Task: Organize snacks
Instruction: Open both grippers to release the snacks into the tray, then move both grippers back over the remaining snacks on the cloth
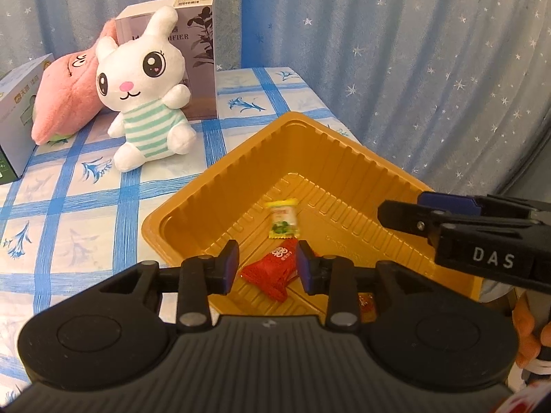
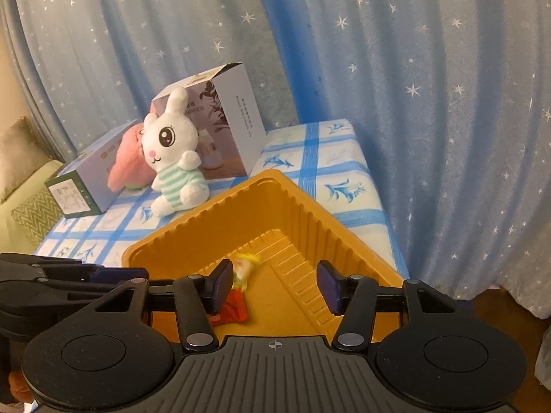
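A gold plastic tray sits on the blue-checked table, also in the right wrist view. Inside lie a yellow-white-green snack packet and a red snack packet; both also show in the right wrist view, the yellow one and the red one. A small orange wrapper peeks out behind the left gripper's finger. My left gripper is open above the red packet, holding nothing. My right gripper is open above the tray, empty; it enters the left wrist view from the right.
A white bunny plush, a pink plush and two cardboard boxes stand at the back of the table. A starry blue curtain hangs behind. The table's right edge is close to the tray.
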### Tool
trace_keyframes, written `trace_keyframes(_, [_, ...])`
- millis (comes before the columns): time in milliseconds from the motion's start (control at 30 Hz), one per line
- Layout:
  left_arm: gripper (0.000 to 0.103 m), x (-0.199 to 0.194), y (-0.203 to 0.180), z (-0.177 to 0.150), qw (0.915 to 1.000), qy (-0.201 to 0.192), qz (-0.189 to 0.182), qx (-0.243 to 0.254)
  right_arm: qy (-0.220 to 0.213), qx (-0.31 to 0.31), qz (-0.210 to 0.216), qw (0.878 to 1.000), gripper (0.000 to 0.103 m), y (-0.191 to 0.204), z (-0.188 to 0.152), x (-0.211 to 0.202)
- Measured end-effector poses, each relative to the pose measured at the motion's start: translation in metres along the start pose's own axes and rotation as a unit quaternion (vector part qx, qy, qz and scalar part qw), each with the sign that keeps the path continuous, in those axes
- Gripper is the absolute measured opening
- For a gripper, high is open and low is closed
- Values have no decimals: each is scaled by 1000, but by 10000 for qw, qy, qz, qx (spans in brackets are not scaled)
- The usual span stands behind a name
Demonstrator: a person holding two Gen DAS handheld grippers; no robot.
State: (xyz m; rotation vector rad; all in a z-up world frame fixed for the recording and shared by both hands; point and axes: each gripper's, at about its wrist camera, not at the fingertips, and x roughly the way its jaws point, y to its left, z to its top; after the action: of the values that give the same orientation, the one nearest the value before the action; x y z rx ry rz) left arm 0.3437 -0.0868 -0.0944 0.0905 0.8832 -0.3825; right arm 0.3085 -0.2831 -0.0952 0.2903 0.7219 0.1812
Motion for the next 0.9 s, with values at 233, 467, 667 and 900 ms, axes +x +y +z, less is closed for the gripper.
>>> trace_keyframes(233, [36,-23,-3,-6,9999,-99,-19,-73,67,111,29,9999,60,0,-7,-23])
trace_keyframes(467, [37,-59,-13,-19,9995,-266,-124,-86,128,44,43,9999,63,6,-19,-52])
trace_keyframes(667, [38,-92,-25,-38,9991,-360,-206,-125,117,-3,90,9999,64,12,-32,-80])
trace_keyframes(900, [39,-130,-28,-71,9985,-429,-190,-298,162,-137,203,9996,64,25,-51,-113])
